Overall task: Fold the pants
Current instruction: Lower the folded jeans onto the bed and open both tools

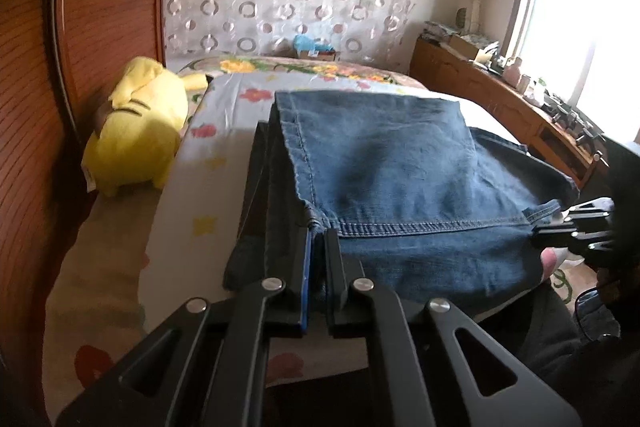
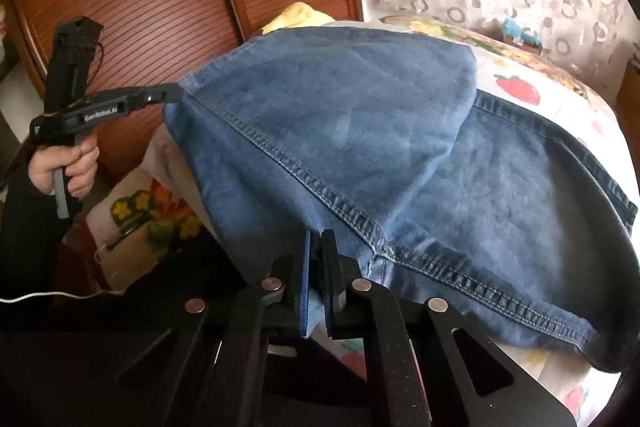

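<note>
Blue denim pants (image 1: 400, 167) lie on the flowered bed, with the leg end doubled back over the lower layer. My left gripper (image 1: 318, 233) is shut on the left corner of the stitched hem. It also shows in the right wrist view (image 2: 176, 93), pinching that corner at the pants' left edge. My right gripper (image 2: 318, 239) is shut on the hem's other corner of the pants (image 2: 340, 131), and shows at the right in the left wrist view (image 1: 538, 231). Both hold the hem edge raised a little above the lower layer.
A yellow plush toy (image 1: 136, 131) lies on the bed at the left by the wooden wardrobe (image 1: 100, 27). The flowered bed sheet (image 1: 192, 195) runs under the pants. A low wooden cabinet (image 1: 500, 107) with clutter stands under the window at the right.
</note>
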### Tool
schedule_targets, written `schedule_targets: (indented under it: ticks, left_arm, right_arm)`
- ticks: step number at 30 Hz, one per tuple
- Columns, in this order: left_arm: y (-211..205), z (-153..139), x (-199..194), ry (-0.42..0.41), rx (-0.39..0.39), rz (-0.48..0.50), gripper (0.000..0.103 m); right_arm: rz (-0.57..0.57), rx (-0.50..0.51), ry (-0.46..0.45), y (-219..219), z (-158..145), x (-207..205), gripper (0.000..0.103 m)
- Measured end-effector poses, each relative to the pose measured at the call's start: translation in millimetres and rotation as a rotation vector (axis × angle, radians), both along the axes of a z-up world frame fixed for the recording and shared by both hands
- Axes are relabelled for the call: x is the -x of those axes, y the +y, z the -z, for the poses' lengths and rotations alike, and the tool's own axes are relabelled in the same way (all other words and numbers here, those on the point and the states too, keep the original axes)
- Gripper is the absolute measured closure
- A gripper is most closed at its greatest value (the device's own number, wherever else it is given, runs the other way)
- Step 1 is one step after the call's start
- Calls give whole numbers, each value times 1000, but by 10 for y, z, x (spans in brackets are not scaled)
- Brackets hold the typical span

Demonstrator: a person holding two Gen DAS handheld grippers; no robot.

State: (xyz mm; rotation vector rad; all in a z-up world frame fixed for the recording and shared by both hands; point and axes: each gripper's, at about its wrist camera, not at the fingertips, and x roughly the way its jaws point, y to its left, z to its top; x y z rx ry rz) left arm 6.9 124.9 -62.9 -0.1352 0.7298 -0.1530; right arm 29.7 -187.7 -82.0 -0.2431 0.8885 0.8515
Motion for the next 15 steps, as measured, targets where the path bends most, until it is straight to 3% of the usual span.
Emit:
schedule_targets:
  ticks: [2,4,5,9,15]
  left_arm:
    - [-29,31,-1,2,6,-3,95]
    - [-65,33,-17,2,-11,-13,91]
    - [-83,23,-14,-2,-20,-15,88]
    - [-146,-68,-17,-37,-23,-5,82]
    - [-357,-185,-73,-63,-15,47,71]
  right_arm:
    - [19,-18,-1,-34,-15,-21,93]
    - [41,-16,-17,-58,-38,-36,72]
    - [57,-21,-25,-86,-52,-51,68]
    - [113,-52,-42,-252,-117,-96,56]
    - [221,-65,-78,-686,-212,-159,55]
